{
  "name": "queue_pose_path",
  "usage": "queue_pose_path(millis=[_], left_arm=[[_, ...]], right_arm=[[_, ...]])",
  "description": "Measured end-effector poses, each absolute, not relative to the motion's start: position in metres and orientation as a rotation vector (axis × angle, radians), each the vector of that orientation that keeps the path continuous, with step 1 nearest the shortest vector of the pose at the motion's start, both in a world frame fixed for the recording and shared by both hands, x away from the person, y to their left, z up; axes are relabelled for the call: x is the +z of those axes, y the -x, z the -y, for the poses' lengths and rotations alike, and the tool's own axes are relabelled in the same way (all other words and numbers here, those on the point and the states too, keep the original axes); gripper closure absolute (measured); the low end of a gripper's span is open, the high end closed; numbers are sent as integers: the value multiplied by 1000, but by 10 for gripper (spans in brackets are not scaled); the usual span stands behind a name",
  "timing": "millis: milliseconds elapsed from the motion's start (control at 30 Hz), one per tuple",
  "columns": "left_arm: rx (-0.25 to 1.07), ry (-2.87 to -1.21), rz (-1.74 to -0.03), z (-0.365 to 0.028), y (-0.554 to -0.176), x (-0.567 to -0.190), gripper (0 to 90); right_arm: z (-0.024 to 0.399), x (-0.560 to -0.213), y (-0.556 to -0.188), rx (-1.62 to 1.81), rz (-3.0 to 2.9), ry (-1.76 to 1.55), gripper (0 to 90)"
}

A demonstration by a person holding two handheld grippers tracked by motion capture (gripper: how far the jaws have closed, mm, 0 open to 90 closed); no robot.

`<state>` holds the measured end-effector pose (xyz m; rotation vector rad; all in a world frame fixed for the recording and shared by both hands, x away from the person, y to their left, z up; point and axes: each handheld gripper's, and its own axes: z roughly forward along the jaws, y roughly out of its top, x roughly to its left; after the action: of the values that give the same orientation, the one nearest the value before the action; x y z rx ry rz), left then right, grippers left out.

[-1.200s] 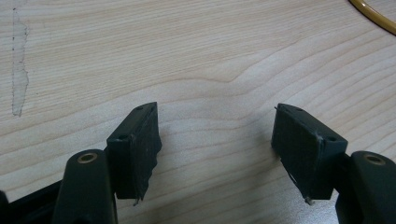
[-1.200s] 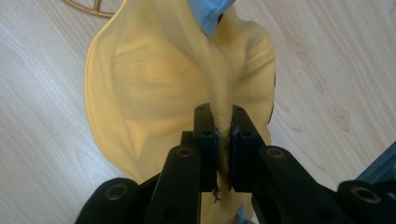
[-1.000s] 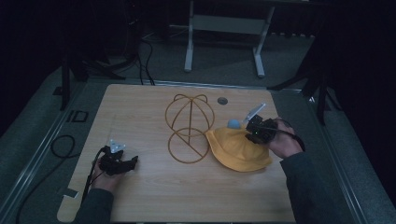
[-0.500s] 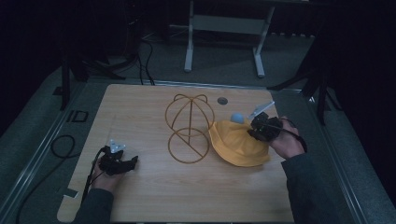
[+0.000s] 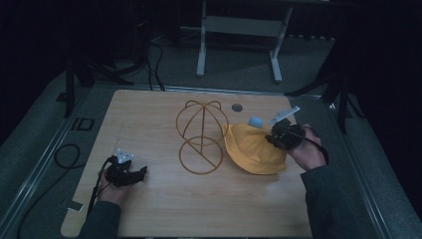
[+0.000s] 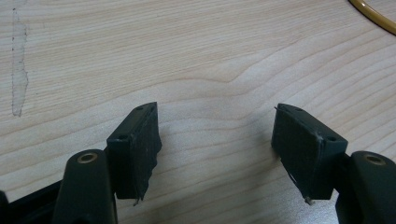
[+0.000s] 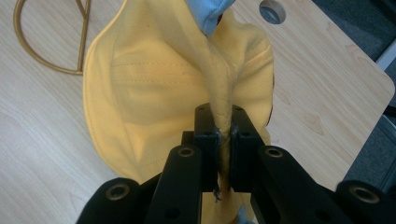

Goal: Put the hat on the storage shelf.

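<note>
Here a fold of the yellow cap is pinched by the right gripper; the left gripper rests wide open. Next, lifting onto the wire stand seems required.

Left gripper sits low at the near left, fingers spread wide; right gripper raised, fingers pinched tight.

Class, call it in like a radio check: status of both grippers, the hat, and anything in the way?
Right gripper shut on yellow hat, pinching a fold. Left gripper open over bare table. Gold wire stand beside the hat.
</note>
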<state>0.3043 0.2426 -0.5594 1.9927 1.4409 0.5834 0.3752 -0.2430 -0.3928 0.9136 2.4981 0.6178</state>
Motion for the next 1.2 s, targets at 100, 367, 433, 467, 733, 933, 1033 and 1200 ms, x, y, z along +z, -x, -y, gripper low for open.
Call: queue_pose_path(millis=[100, 367, 433, 467, 733, 933, 1033, 1200], left_arm=[[583, -1992, -1441, -243, -304, -559, 326], [584, -1992, -1441, -242, -304, -559, 326], [584, -1992, -1441, -243, -304, -559, 326], [584, -1991, -1441, -242, -304, -559, 326], [585, -1990, -1442, -242, -304, -560, 326], [585, -1990, -1441, -242, -304, -560, 326], [585, -1990, -1441, -242, -304, -560, 326], [584, -1991, -1442, -242, -304, -559, 326]], right_arm=[[245, -392, -375, 637, -2482, -928, 848], [250, -390, -375, 682, -2446, -955, 849], [250, -390, -375, 686, -2440, -959, 849], [251, -389, -375, 689, -2437, -963, 849], [252, -386, -378, 712, -2406, -986, 849], [254, -382, -378, 736, -2373, -1004, 849], [255, -380, -378, 745, -2357, -1021, 849], [258, -378, -378, 770, -2331, -1033, 849]])
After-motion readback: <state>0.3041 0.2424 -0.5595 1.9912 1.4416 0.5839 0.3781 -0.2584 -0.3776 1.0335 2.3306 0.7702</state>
